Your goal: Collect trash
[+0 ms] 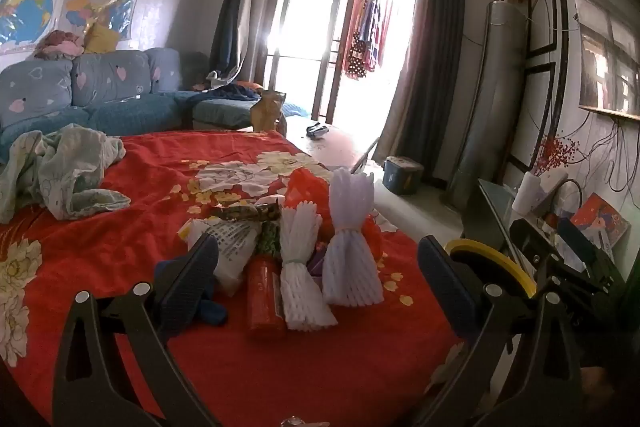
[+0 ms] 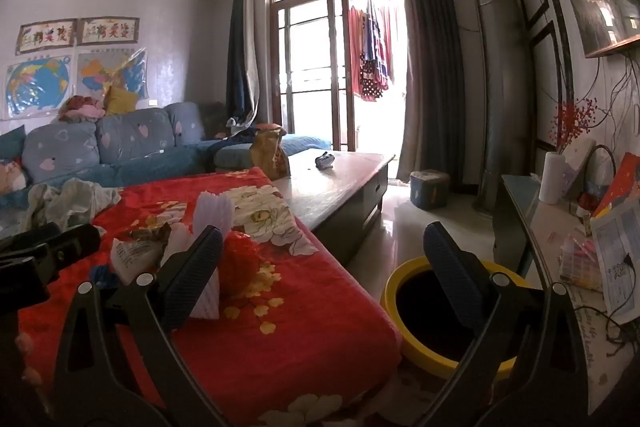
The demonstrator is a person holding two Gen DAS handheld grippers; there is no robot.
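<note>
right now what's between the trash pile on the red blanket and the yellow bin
Only bare red blanket, then its edge and a strip of floor before the yellow bin. The right wrist view shows it; the trash pile sits further in.

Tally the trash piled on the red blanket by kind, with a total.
White foam fruit nets: 2
Red plastic bag: 1
White printed bag: 1
Red packet: 1
Brown-green wrapper: 1
Blue crumpled piece: 1
Total: 7 that can be told apart

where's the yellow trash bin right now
The yellow trash bin stands on the floor right of the red blanket, between the right gripper's open fingers in the right wrist view.
</note>
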